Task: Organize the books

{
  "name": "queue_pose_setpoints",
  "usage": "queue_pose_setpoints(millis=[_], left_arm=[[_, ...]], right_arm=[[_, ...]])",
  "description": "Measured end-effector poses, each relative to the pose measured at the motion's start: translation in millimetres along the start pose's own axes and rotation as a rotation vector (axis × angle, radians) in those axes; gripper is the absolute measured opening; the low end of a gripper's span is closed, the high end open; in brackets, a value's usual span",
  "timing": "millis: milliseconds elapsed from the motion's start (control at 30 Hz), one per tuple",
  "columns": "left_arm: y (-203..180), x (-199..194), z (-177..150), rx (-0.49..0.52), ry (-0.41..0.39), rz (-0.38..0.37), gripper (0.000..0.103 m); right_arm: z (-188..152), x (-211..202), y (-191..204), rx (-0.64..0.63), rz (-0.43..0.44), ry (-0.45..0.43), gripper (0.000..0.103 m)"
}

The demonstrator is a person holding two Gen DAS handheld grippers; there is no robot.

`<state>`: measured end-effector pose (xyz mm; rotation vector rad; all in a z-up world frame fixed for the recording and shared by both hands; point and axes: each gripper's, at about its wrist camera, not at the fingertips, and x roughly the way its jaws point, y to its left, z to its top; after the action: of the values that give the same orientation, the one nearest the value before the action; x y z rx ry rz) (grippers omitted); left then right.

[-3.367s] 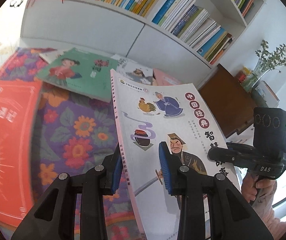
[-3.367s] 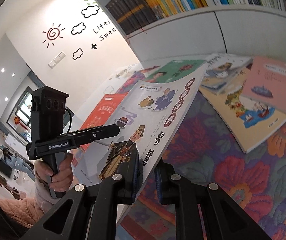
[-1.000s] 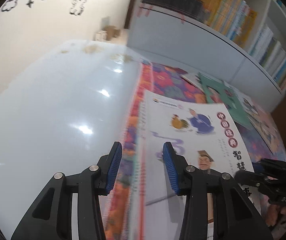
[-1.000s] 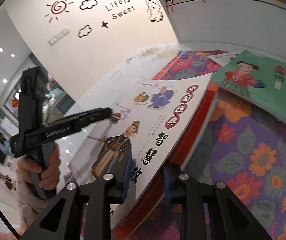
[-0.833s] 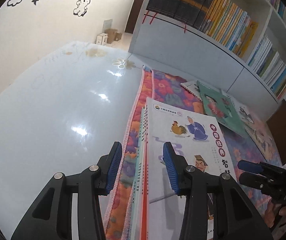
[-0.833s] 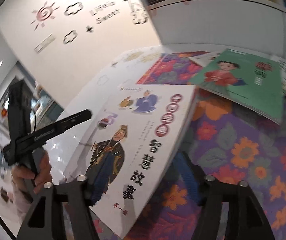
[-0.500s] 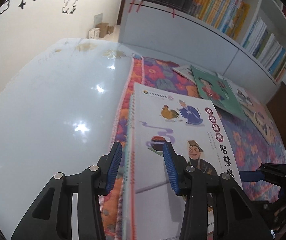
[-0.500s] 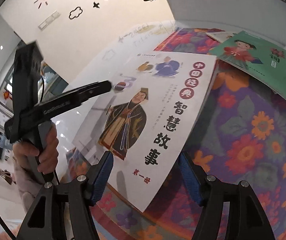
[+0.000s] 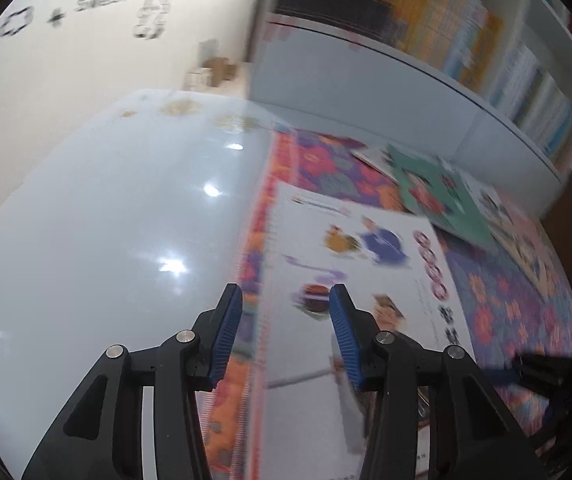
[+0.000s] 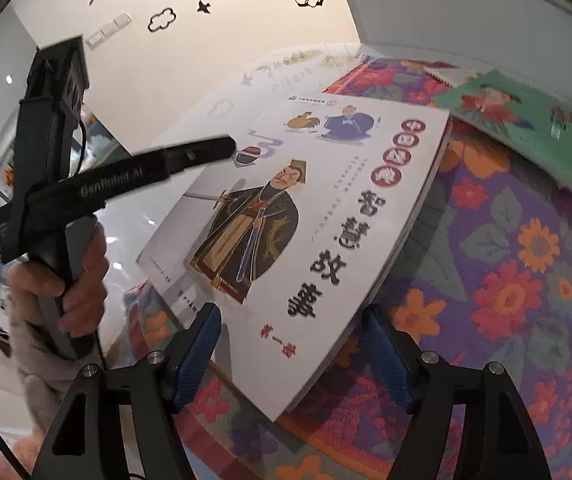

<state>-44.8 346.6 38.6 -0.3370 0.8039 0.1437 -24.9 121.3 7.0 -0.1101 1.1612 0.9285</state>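
A white storybook (image 10: 306, 220) with a robed man on its cover lies flat on the floral cloth (image 10: 506, 280). Its near corner sits between the pads of my right gripper (image 10: 292, 350), whose jaws are opening and stand clear of it on both sides. In the blurred left wrist view the storybook (image 9: 366, 272) has its left edge between the blue pads of my left gripper (image 9: 284, 332). Those jaws are opening too, with a gap on each side. From the right wrist, that gripper's finger (image 10: 190, 156) reaches over the book's far left edge.
A green book (image 10: 526, 128) and other books lie further back on the cloth. A glossy white tabletop (image 9: 106, 240) spreads to the left. A bookshelf (image 9: 466, 32) runs along the back wall. A person's hand (image 10: 82, 272) grips the left gripper's handle.
My right gripper has let go of the storybook's corner and its jaws now stand wide. The book has settled flat, covering the red book beneath it. The left gripper's pads have parted slightly.
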Motion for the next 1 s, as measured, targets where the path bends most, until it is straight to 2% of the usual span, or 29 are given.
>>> queue_pose_setpoints(millis=[100, 233, 367, 567, 800, 867, 900, 1000], left_arm=[[6, -5, 0, -0.016, -0.016, 0.052, 0.043], [2, -16, 2, -0.050, -0.050, 0.032, 0.043], [-28, -24, 1, -0.042, -0.042, 0.023, 0.043], [-114, -62, 16, 0.049, -0.094, -0.069, 0.043], [-236, -104, 50, 0.152, -0.184, -0.103, 0.044], [-271, -104, 58, 0.150, -0.198, -0.141, 0.050], [-287, -100, 62, 0.146, -0.195, -0.166, 0.050], [-340, -78, 82, 0.173, -0.140, -0.225, 0.050]], right_arm=[[-8, -12, -11, 0.024, 0.013, 0.007, 0.071], [-23, -54, -30, 0.038, -0.003, -0.050, 0.071], [-46, -101, -54, 0.084, -0.046, -0.114, 0.071], [-88, -180, -102, 0.177, -0.109, -0.191, 0.071], [-120, -300, -147, 0.252, -0.174, -0.405, 0.071], [-129, -331, -165, 0.280, -0.187, -0.467, 0.071], [-133, -343, -175, 0.297, -0.193, -0.488, 0.071], [-138, -371, -206, 0.353, -0.197, -0.530, 0.071]])
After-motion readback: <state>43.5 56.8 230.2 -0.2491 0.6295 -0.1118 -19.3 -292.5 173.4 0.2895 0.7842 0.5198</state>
